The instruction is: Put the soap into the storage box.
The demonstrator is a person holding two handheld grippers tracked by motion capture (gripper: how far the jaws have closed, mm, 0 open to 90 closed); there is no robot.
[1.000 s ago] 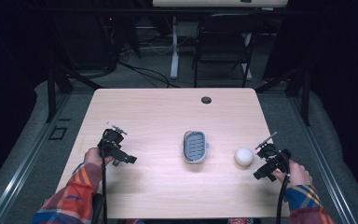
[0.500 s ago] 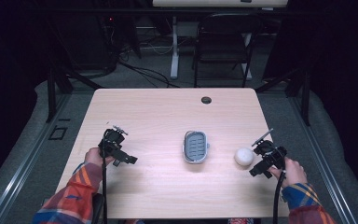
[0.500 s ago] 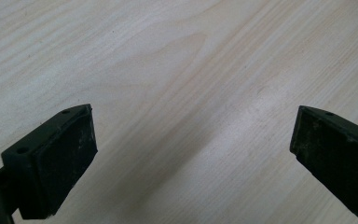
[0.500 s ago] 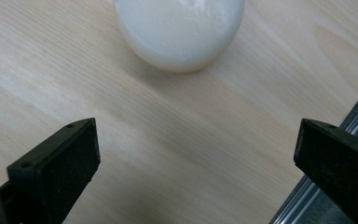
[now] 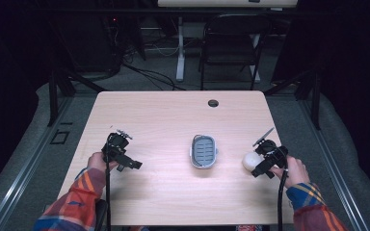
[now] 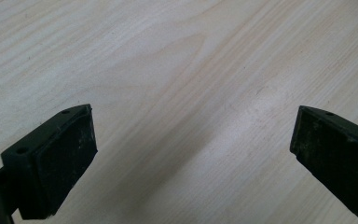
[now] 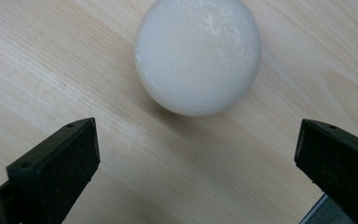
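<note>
You are working on a table (image 5: 164,115) of pale wood with a fine, light grain. The ball (image 7: 198,53) near your right gripper (image 7: 196,158) is showing a milky white colour. Both grippers are black, the left gripper (image 6: 191,158) too. The small dish (image 5: 204,151) in the middle is looking grey with a blue-grey ribbed inside. Your sleeves (image 5: 79,199) are showing a plaid of red, orange and blue.

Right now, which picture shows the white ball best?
The right gripper view: the ball sits big and clear just beyond its open jaws. In the high view it is a small white blob beside the right gripper.
</note>
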